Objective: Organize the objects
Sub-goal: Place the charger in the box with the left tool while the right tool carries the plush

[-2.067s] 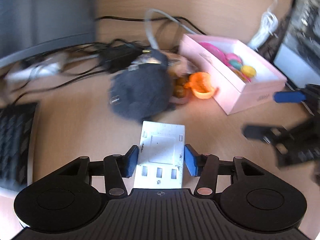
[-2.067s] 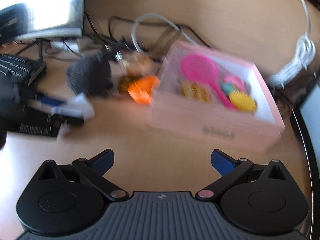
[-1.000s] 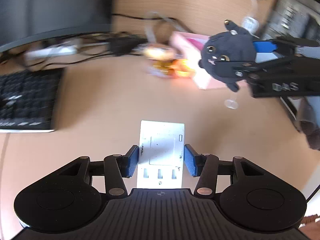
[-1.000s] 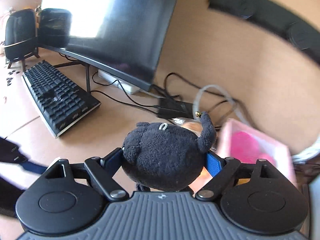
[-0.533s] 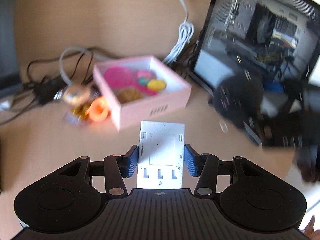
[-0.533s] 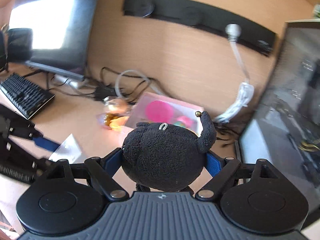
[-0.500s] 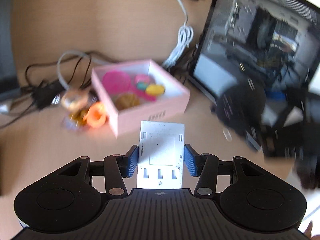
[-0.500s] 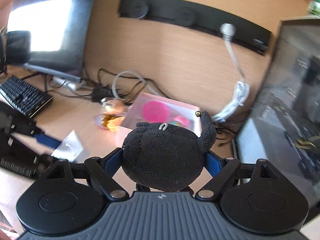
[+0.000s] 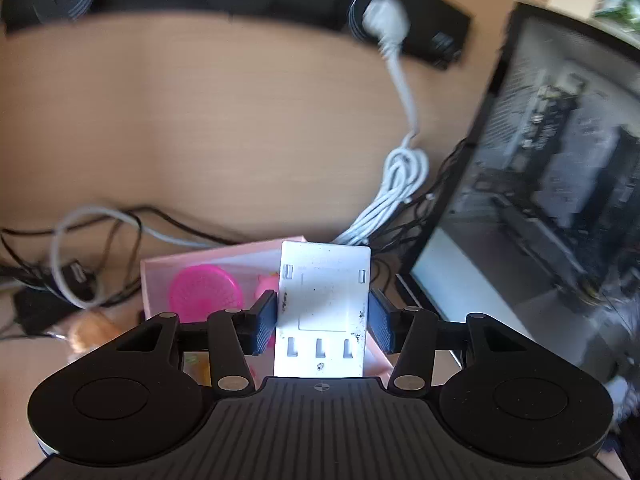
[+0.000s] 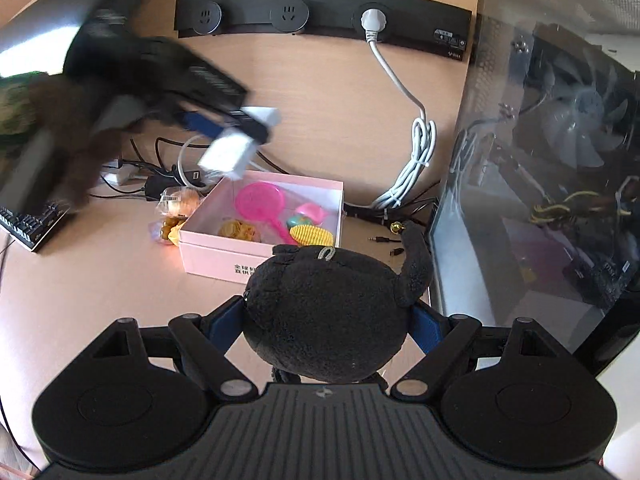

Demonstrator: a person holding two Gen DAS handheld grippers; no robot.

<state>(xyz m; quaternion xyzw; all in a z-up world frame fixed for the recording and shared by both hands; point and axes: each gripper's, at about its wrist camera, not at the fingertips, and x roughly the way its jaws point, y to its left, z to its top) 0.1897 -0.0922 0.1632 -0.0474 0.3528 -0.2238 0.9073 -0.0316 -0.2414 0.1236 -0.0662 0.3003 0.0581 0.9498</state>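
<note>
My left gripper (image 9: 322,326) is shut on a white USB charger block (image 9: 323,304) and holds it in the air above the pink box (image 9: 160,268). In the right wrist view the left gripper (image 10: 240,136) hangs blurred over the box's far left corner with the white charger (image 10: 228,154) in it. My right gripper (image 10: 326,326) is shut on a black plush toy (image 10: 328,312) and holds it in front of the pink box (image 10: 224,254). The box holds a pink paddle (image 10: 260,200), a yellow comb (image 10: 312,235) and other small toys.
A glass-sided computer case (image 10: 540,184) stands right of the box. A coiled white cable (image 10: 416,164) runs to a black wall socket strip (image 10: 320,12). Wrapped snacks (image 10: 176,216), black cables (image 10: 160,184) and a keyboard corner (image 10: 28,228) lie left of the box.
My left gripper has risen and moved over the pink box with the charger. My right gripper has pulled back from the box, still holding the plush.
</note>
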